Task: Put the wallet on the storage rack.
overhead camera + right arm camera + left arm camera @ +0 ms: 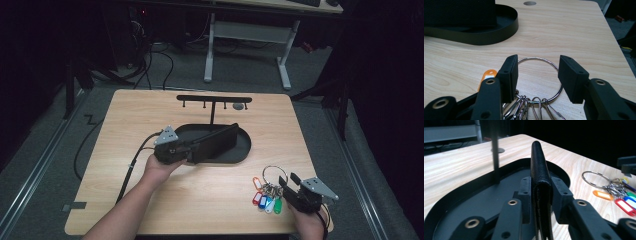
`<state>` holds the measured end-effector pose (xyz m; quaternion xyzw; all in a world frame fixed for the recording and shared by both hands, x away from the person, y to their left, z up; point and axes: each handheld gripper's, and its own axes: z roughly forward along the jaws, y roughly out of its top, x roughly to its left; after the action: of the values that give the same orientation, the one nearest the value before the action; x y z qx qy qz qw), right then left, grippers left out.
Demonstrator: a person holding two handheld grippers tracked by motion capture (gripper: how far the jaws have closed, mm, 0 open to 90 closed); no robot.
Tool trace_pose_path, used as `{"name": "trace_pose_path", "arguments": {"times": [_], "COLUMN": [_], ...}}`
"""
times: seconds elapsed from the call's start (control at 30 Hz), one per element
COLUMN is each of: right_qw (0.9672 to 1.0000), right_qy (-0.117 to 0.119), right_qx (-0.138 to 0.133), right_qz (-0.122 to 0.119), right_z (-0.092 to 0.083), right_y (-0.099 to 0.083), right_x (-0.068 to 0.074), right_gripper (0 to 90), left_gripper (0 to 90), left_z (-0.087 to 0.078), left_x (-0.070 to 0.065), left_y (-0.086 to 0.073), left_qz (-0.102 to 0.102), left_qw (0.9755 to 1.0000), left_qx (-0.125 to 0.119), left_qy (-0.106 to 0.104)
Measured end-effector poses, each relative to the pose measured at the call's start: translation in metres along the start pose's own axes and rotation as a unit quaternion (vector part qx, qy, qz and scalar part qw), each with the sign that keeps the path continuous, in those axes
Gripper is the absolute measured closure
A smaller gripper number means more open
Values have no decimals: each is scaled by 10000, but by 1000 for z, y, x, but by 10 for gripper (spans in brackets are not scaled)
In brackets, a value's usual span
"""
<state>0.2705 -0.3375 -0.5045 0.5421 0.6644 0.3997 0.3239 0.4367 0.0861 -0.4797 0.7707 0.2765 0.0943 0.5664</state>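
The left gripper (541,202) clamps the black wallet (539,170) over the tray (245,150) mid-desk, while the right gripper (537,75), jaws apart, straddles the key ring (541,80) near the desk's right front corner and likely must close next.

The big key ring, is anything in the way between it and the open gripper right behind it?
Nothing visible. The right gripper has its jaws open on either side of the key ring, which lies on bare table. The orange tag sits off to the side.
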Motion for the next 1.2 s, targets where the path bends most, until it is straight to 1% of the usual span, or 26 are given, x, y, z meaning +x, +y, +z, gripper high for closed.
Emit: {"name": "trace_pose_path", "arguments": {"times": [0.03,0.1,0.2,0.27,0.33,0.5,0.57,0.6,0.67,0.77,0.8,0.83,0.9,0.93,1.0,1.13,1.17,1.2], "right_qw": [10000,10000,10000,10000,10000,10000,10000,10000,10000,10000,10000,10000,10000,10000,10000,10000,10000,10000], "right_qy": [-4,4,-5,-13,-21,-29,-33,-33,-44,-43,-34,-34,-36,-33,-34,-45,-45,-40], "right_qx": [-13,7,14,25,35,58,40,40,38,31,28,28,16,18,26,27,27,19], "right_qz": [-3,-13,-45,-45,-33,-2,7,7,31,37,28,28,32,38,32,48,48,46], "right_z": [0,0,0,1,1,1,0,0,0,0,0,0,0,0,0,0,0,0], "right_y": [0,0,1,1,0,0,0,0,0,0,0,0,0,0,0,0,0,0], "right_x": [1,2,4,4,4,4,3,3,2,2,2,2,2,2,2,2,2,2], "right_gripper": [508,508,506,502,500,498,496,496,492,492,492,492,492,492,492,490,490,490], "left_gripper": [706,710,708,704,702,668,635,632,628,611,578,567,551,543,530,502,501,501], "left_z": [0,1,3,4,5,8,8,8,9,9,9,9,10,9,7,1,1,-1], "left_x": [2,7,17,21,22,25,28,28,28,30,31,31,33,34,35,36,36,35], "left_y": [0,-1,-1,-3,-4,-6,-8,-8,-8,-8,-9,-9,-11,-12,-13,-15,-15,-15], "left_qz": [-18,-31,-125,-195,-195,-116,-97,-97,-21,-23,-3,-3,-22,-26,-45,-88,-88,-54], "left_qw": [10000,10000,9999,9998,9997,9994,9989,9989,9985,9981,9969,9969,9961,9958,9946,9950,9950,9952], "left_qx": [2,-16,-2,-43,-60,-32,51,51,74,120,204,204,288,268,192,108,108,163], "left_qy": [42,58,67,74,97,311,453,453,536,597,755,755,836,876,1020,984,984,964]}}
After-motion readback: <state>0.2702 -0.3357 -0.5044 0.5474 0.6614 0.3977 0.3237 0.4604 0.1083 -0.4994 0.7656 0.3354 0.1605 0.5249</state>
